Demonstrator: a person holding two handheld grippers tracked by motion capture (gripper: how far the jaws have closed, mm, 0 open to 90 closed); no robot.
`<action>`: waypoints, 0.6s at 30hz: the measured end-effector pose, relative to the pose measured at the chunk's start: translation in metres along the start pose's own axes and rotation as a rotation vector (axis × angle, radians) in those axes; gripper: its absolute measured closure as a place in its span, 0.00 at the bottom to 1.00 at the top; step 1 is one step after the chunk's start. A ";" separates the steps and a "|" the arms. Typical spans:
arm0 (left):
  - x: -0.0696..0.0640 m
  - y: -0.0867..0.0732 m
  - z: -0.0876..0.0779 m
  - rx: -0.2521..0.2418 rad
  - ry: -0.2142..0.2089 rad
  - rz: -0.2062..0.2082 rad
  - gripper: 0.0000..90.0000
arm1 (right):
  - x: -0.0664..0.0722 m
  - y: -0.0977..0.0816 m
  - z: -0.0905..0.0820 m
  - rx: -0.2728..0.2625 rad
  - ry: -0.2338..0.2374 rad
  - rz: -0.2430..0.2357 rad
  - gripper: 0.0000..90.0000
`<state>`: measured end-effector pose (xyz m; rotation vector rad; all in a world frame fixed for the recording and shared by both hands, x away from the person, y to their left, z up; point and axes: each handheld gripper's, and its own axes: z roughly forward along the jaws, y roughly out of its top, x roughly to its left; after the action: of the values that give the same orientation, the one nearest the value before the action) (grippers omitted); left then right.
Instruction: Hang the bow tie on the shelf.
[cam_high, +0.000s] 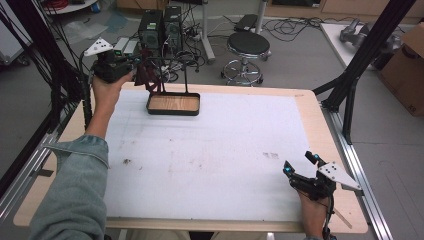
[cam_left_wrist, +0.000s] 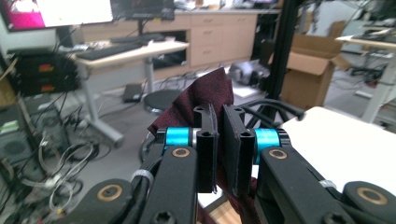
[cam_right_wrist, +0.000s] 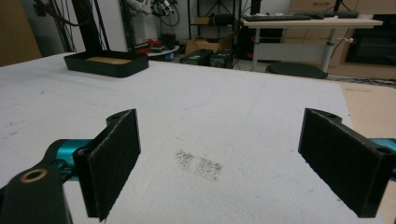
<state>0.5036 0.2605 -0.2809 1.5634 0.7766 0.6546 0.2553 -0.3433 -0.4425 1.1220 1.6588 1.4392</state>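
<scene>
Behind fingers (cam_left_wrist: 232, 149), cloth (cam_left_wrist: 205, 100) half hidden.

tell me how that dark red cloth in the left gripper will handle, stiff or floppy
Probably floppy: the dark red cloth hangs in loose folds below the left gripper, above the tray. Likely light, since shut jaws hold it by one pinched bit. It may sway and drape over the tray's rim.

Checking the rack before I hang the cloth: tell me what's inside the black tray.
The black tray shows a bare wooden floor, with the rack's thin black posts rising from it. The dark red cloth, clamped in the left gripper, covers its far left corner, so that spot is hidden.
</scene>
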 end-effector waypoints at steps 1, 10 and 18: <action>0.002 0.001 0.001 -0.001 0.006 -0.006 0.93 | 0.000 0.000 0.000 0.001 0.000 -0.002 0.13; 0.018 0.002 0.011 0.014 0.041 -0.020 0.93 | 0.000 0.000 0.000 0.008 0.003 -0.004 0.13; 0.028 -0.004 0.011 0.043 0.075 -0.025 0.93 | 0.001 0.000 0.001 0.010 0.004 -0.005 0.13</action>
<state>0.5292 0.2762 -0.2870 1.5733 0.8704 0.6857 0.2555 -0.3424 -0.4429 1.1207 1.6727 1.4324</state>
